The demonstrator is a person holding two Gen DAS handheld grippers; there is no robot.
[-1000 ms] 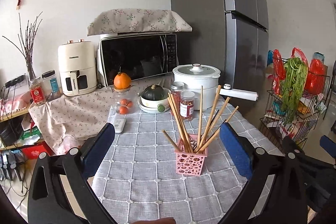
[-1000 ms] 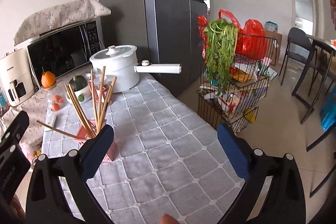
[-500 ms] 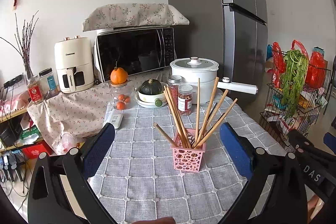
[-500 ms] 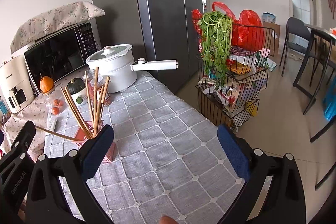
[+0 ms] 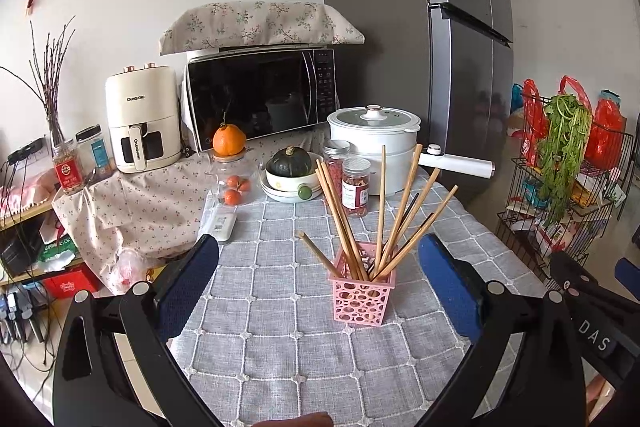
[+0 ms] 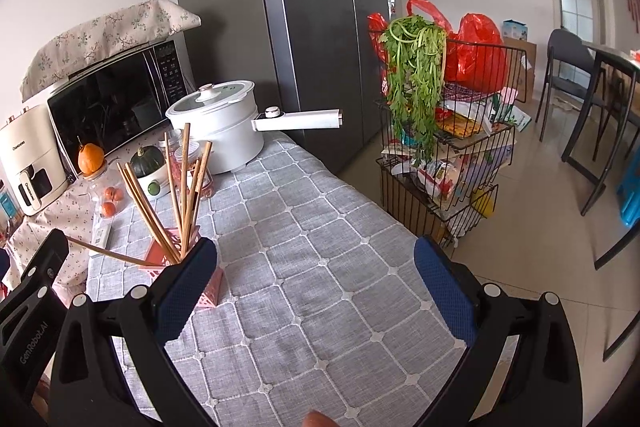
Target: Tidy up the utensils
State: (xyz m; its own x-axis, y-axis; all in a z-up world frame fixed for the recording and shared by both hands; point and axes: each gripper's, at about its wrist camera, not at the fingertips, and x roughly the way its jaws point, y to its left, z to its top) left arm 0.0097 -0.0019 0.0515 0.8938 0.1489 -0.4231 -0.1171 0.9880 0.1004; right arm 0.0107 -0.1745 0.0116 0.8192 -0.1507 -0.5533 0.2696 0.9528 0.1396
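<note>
A small pink perforated basket [image 5: 362, 297] stands on the grey checked tablecloth [image 5: 280, 327] and holds several wooden chopsticks [image 5: 384, 211] that fan out upward. My left gripper [image 5: 318, 283] is open, above the cloth, with the basket between its blue pads and a little ahead of them; nothing is held. In the right wrist view the same basket [image 6: 210, 293] sits partly hidden behind the left blue pad, its chopsticks [image 6: 182, 195] rising above it. My right gripper [image 6: 316, 287] is open over bare cloth to the right of the basket.
Behind the basket stand two spice jars [image 5: 356, 187], a bowl with a green squash [image 5: 290, 175], a white pot [image 5: 374, 143] with a long handle, a microwave [image 5: 260, 95] and an air fryer [image 5: 142, 123]. A wire rack [image 6: 444, 155] with greens stands on the floor right of the table edge.
Both grippers have drawn back and risen a little, so the basket sits lower and further from the left camera. Both stay open.
</note>
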